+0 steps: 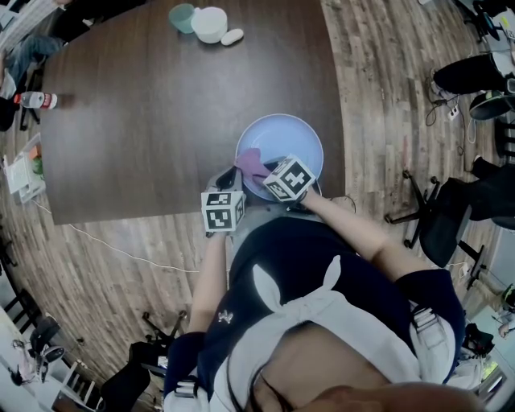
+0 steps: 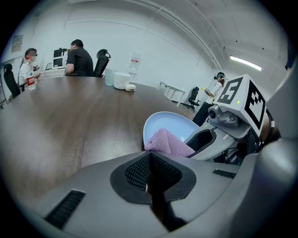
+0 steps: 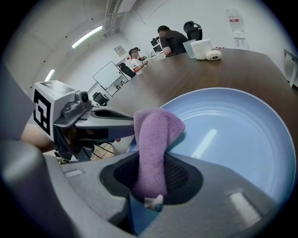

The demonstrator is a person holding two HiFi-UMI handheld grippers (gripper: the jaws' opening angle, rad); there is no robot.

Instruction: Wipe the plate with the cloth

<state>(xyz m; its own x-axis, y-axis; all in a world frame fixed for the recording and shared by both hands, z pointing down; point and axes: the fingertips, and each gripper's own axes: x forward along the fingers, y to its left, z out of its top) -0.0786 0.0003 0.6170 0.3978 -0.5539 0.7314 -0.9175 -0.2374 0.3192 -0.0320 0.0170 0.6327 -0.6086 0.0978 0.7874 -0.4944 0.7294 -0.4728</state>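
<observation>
- The pale blue plate [image 1: 302,133] is lying at the near edge of the dark table [image 1: 161,121], right in front of the person.
- The right gripper [image 3: 150,162] is clamping the cloth [image 3: 156,132]. Its jaws are standing partly apart, and the folded purple cloth is filling the gap between the pads.
- The cloth is sticking out past the jaw tips, and its free end is folding over above the plate's near-left part. A small tag [image 3: 153,202] is showing at its other end, deep between the jaws.
- In the head view the cloth is lying over the inside of the plate by its near-left rim. No view is showing whether it is pressing on the surface.
- The left gripper [image 2: 148,158] is holding its jaws almost together on the plate's near-left rim, just beside the cloth, and seems to be pinching that rim.
- The two grippers are working side by side at the plate's near side, the left one at the rim and the right one reaching over it. Both are pointing down and away from the person.
- A teal cup [image 1: 183,16] and a white bowl [image 1: 211,24] are standing against each other at the far end of the table, well apart from the plate.
- A bottle [image 1: 36,100] is standing at the table's left edge.
- In the left gripper view, two people are sitting at the table's far corner.
</observation>
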